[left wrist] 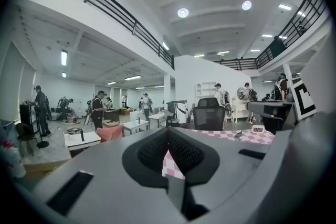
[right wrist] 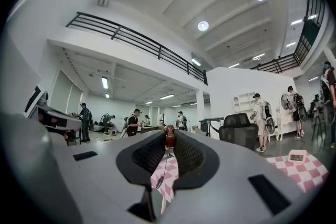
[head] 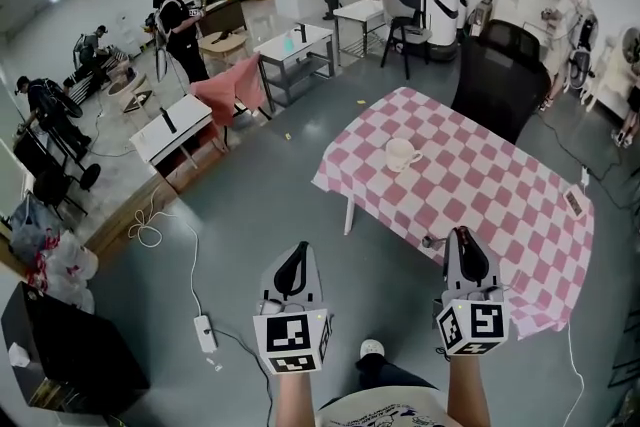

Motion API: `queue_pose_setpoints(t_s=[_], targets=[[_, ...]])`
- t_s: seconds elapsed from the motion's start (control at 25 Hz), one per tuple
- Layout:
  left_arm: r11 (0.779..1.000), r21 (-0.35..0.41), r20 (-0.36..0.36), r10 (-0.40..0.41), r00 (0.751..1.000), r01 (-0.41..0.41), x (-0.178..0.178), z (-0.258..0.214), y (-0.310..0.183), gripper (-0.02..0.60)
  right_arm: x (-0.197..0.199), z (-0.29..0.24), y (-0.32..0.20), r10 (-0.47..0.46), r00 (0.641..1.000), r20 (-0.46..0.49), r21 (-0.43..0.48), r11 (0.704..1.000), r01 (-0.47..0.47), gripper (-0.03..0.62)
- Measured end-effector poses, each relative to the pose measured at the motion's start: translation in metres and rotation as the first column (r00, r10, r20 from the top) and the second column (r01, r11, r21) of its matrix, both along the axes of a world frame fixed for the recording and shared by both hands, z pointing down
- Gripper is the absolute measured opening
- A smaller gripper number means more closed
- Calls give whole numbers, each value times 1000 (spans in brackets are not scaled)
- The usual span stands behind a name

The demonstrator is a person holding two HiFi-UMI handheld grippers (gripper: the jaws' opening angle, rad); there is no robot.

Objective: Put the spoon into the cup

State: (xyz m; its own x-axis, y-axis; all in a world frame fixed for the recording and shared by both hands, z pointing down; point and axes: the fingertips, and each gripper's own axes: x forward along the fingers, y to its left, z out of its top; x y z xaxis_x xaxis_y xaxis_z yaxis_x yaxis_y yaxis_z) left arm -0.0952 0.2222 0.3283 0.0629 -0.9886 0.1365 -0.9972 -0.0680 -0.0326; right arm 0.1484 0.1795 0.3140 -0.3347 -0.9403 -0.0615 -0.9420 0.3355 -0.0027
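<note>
Nearest, the left gripper (head: 296, 250) has its jaws pressed together on nothing. Beside it, the right gripper (head: 462, 235) pinches the spoon (head: 432, 241) at the very tips of its jaws, and the spoon's metal end sticks out sideways over the near edge of the checkered worktop (head: 500, 205).

The cup (head: 402, 153) stands upright farther in on the cloth, well apart from both grippers. A black chair (head: 500, 75) sits behind the worktop, and people work at other tables beyond it.

The grip looks like the weak point. The spoon is held by so little that it could swivel or slip out on the way across. The cup is free-standing and nothing steadies it, so a spoon arriving crosswise could catch the rim and tip it or push it along the cloth.
</note>
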Motion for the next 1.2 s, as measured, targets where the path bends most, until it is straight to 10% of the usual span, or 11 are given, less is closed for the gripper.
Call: queue_pose_setpoints(t_s=[1.2], targets=[[998, -59, 5, 31, 1000, -31, 8, 30, -268, 14, -2, 33, -261, -6, 1000, 6, -60, 998, 6, 58]])
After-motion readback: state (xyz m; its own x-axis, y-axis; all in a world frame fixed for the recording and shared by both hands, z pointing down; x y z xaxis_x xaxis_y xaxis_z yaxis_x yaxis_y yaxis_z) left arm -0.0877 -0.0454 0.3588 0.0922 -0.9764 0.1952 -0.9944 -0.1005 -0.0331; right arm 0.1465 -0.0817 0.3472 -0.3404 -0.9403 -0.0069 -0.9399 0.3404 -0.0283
